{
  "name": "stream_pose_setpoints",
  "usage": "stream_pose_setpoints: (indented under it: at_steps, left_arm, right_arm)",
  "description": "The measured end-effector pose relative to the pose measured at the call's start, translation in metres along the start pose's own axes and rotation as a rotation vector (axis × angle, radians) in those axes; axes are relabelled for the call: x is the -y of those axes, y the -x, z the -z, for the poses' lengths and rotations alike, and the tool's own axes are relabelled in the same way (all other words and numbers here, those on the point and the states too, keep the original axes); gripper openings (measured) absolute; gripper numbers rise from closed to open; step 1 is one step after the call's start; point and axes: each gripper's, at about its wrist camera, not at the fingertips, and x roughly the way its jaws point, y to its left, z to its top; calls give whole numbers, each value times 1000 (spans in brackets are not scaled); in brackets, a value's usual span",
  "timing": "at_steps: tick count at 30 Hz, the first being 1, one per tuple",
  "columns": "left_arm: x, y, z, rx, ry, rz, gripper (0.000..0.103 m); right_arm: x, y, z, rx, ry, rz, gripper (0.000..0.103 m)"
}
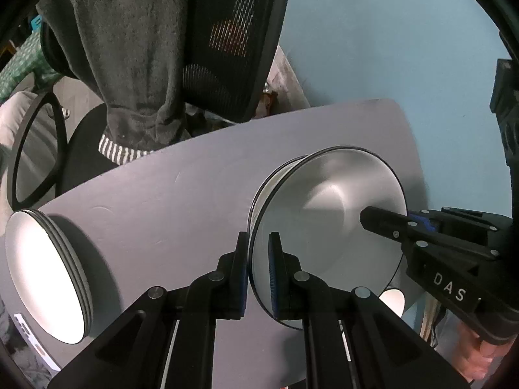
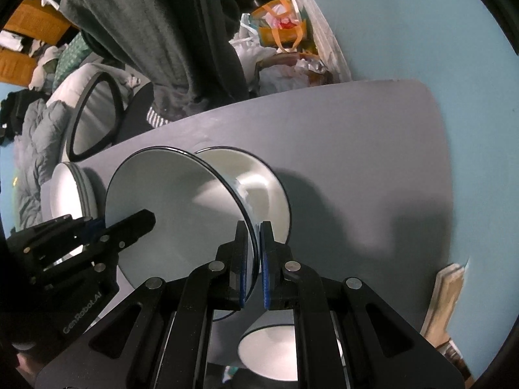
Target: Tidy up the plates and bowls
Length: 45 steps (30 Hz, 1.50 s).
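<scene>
Right wrist: plate stack (image 2: 69, 191) beside held plate (image 2: 172, 201).

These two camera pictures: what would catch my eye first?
A wide white plate with a thin dark rim, held on edge above the grey table, pinched on opposite sides by the left tongs and the right tongs. A stack of similar white plates sits at the table's left end.

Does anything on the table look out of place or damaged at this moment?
Nothing looks damaged or spilled. Both claws, left and right, pinch opposite rims of one plate above the bowl. The plate stack sits tidy on the table.
</scene>
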Motion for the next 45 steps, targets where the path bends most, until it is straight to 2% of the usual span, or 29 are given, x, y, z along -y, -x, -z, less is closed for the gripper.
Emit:
stream_pose_setpoints:
  at_steps: [11,17,22,25,28,32,39,43,45]
  left_arm:
    - [5,-12,-4,-16,-12,-59,11]
    - [5,-21,-2,-43,-11,-74,11]
    - [11,-19,2,-39,-28,-104,11]
    - [10,-16,6,-35,-18,-104,12]
    - [10,-13,11,-21,-24,-106,14]
    - [12,-3,17,8,-27,-109,14]
    - [11,23,32,70,0,-109,15]
    - [9,46,44,123,9,-104,21]
    - [8,57,49,153,7,-105,28]
  right_arm:
    - [9,-11,-5,-45,19,7,8]
    - [10,-11,-7,-57,33,6,12]
    - [10,-9,-6,-53,43,8,12]
    - [9,-9,-2,-42,64,37,14]
    - [9,-6,1,-20,73,59,26]
    - [9,-2,8,9,84,83,30]
    - [6,20,22,78,103,104,44]
    - [2,37,34,123,113,119,47]
    - [0,45,41,149,119,123,51]
